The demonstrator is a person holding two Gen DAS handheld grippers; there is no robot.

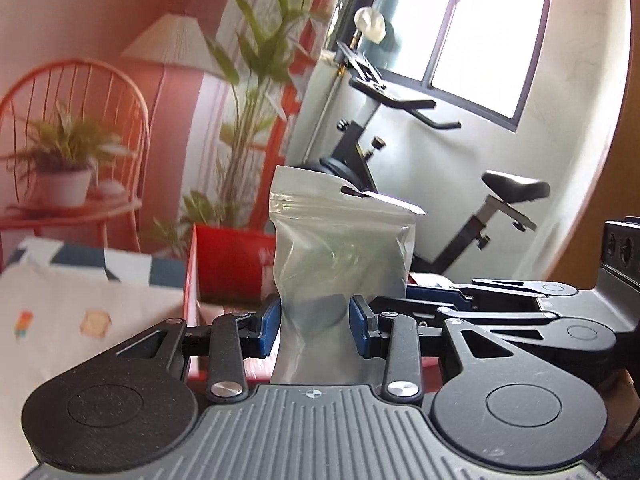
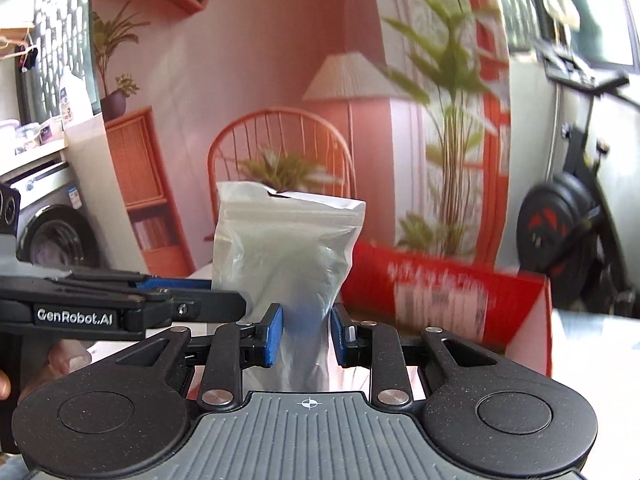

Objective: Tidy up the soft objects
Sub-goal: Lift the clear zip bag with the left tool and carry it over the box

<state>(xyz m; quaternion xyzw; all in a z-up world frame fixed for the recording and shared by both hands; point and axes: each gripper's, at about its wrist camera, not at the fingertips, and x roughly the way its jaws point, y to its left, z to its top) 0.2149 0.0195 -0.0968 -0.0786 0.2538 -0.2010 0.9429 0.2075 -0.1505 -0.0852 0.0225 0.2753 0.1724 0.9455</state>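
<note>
A frosted zip pouch [image 1: 340,248] with something dark and greenish inside stands upright between the blue pads of my left gripper [image 1: 314,324], which is shut on its pinched lower part. In the right wrist view my right gripper [image 2: 306,330] is shut on the narrow lower part of a pouch [image 2: 288,248] that looks like the same one. Each gripper shows in the other's view, reaching in from the side to the pouch's edge: the right gripper [image 1: 412,296] and the left gripper [image 2: 228,294]. The pouch hangs in the air above a red box [image 2: 440,296].
The red box [image 1: 232,264] stands open below and behind the pouch. A white printed cloth [image 1: 80,320] lies at the left. An exercise bike [image 1: 440,200] stands at the right, a washing machine [image 2: 52,232] at the far left. A person's fingers [image 2: 68,360] hold the left tool.
</note>
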